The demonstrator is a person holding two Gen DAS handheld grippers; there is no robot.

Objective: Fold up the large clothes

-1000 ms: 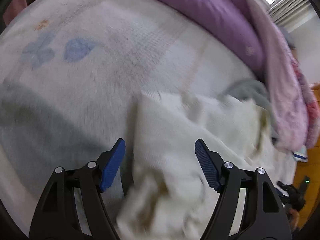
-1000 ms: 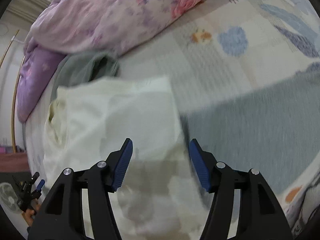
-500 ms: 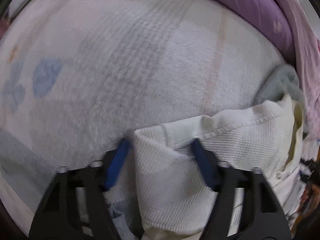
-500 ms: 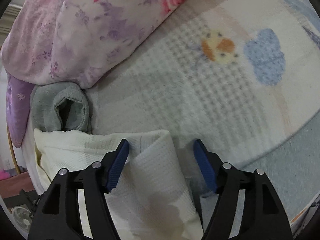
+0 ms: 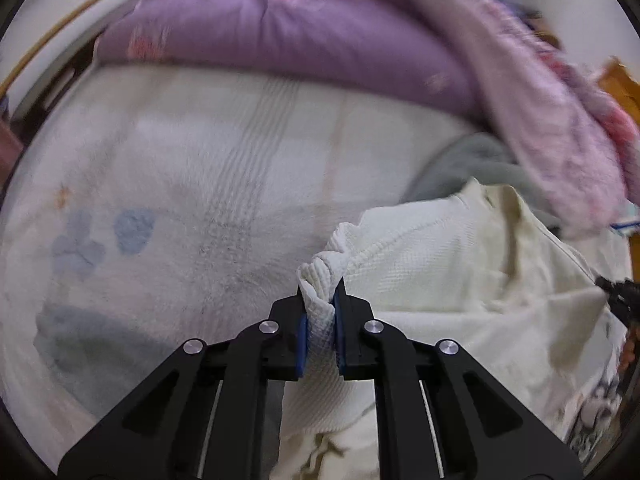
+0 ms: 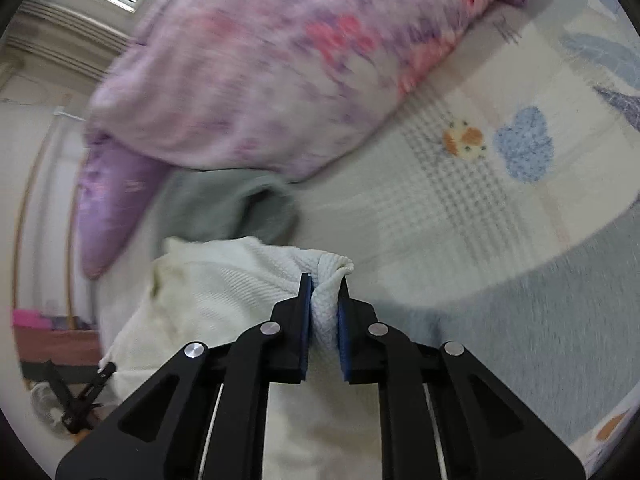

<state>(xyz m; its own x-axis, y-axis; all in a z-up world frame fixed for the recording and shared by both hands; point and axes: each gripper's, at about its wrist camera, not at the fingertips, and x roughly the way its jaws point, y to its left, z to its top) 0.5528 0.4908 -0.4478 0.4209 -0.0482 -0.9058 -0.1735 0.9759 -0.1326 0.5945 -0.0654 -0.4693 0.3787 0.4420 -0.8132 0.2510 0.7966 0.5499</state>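
On the bed (image 5: 208, 168), I find my left gripper (image 5: 320, 292) and right gripper (image 6: 325, 286) each clamped on a bunched corner of the cream garment (image 5: 460, 264), which trails below both. A second ago both jaws stood wide; they have just been closing.

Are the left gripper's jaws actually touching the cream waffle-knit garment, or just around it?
Touching. The left wrist view shows the left gripper with both blue pads pressed against a bunched fold of the cream waffle-knit garment, no gap on either side.
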